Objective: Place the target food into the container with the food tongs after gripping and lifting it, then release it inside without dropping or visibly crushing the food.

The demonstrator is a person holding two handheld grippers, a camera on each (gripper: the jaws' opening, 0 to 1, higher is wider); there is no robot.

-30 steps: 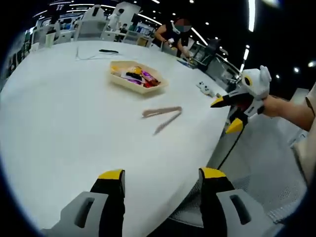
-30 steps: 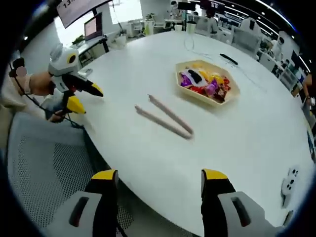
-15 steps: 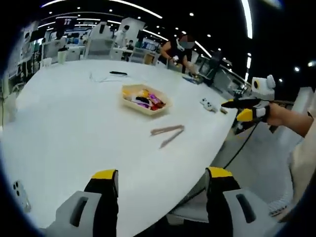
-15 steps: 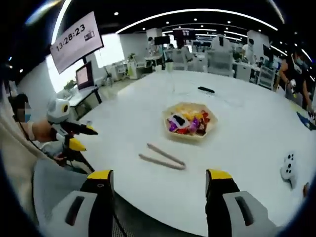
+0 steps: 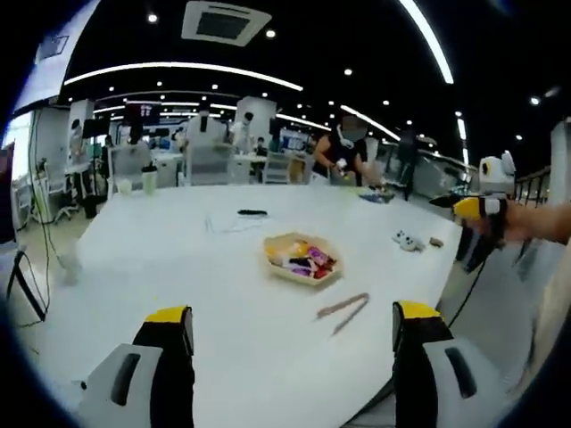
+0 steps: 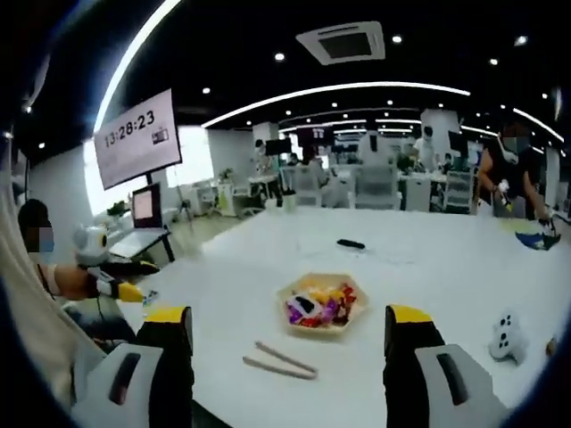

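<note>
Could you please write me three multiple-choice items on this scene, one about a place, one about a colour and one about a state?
1. Where do the food tongs lie?
A. On the table beside the tray
B. Inside the tray
C. In a gripper

2. What colour are the tips of the right gripper?
A. Red
B. Yellow
C. Blue

3. How do the left gripper jaws stand?
A. Shut on the tongs
B. Shut on food
C. Open, holding nothing

Answers: 1 A, the tongs rest on the table near the tray; 2 B, both tips are yellow; 3 C, the jaws are wide apart.
</note>
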